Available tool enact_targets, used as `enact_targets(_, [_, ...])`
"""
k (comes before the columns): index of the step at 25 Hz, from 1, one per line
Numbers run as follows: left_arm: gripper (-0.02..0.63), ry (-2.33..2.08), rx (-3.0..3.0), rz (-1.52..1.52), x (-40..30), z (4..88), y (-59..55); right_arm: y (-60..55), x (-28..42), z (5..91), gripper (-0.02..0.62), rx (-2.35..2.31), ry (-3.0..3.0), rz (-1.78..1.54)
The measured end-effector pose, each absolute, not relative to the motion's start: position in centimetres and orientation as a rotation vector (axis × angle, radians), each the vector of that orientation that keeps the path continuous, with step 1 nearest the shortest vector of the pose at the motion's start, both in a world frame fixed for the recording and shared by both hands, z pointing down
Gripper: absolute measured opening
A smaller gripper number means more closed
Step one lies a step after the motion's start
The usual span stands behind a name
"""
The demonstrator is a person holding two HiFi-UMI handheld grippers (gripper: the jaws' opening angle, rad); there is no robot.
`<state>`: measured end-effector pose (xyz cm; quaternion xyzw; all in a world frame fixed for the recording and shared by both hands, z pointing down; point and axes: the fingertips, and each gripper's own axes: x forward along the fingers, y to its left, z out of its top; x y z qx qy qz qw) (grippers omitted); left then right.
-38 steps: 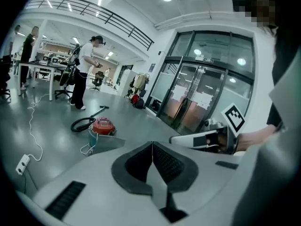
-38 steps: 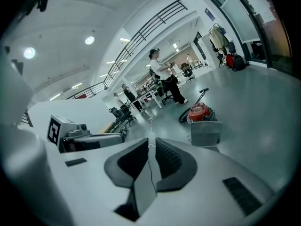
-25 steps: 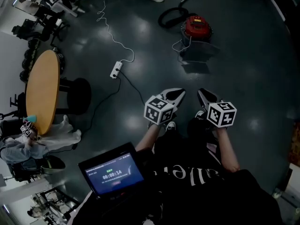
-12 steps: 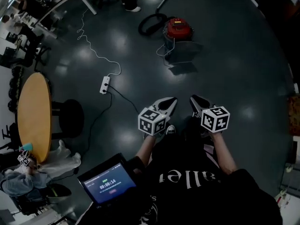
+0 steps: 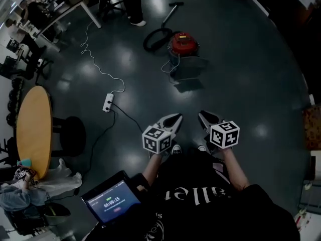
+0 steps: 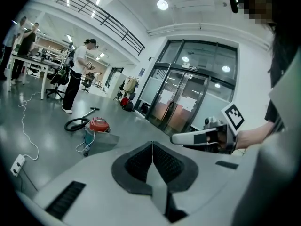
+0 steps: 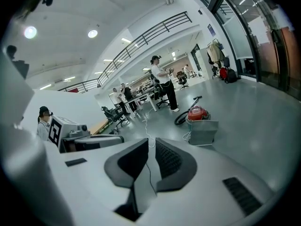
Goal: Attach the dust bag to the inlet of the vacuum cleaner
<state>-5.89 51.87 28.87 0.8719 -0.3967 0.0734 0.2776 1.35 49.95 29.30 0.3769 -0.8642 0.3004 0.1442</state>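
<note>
While tablet (image 5: 111,202) reads 00:00:15 | left tool (image 5: 175,118) closed | right tool (image 5: 202,115) ajar

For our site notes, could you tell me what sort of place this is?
Probably an open-plan office or lab hall: white desks with black swivel chairs, tall glass entrance doors, and a railed upper gallery.

The dust bag (image 5: 189,69) lies just before the vacuum cleaner (image 5: 183,43), the power strip (image 5: 107,102) well left.

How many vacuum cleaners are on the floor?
1. The red vacuum cleaner stands on the floor ahead of the person, its black hose beside it. Others may be hidden out of view.
</note>
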Motion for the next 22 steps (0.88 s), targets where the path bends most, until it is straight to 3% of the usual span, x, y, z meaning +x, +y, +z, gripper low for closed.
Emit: enact_targets(22, [0.008,-1.136,2.326,0.218,2.6,27.3,50.5,49.3,9.2,29.0,0.058,0.994,-2.542,0.867])
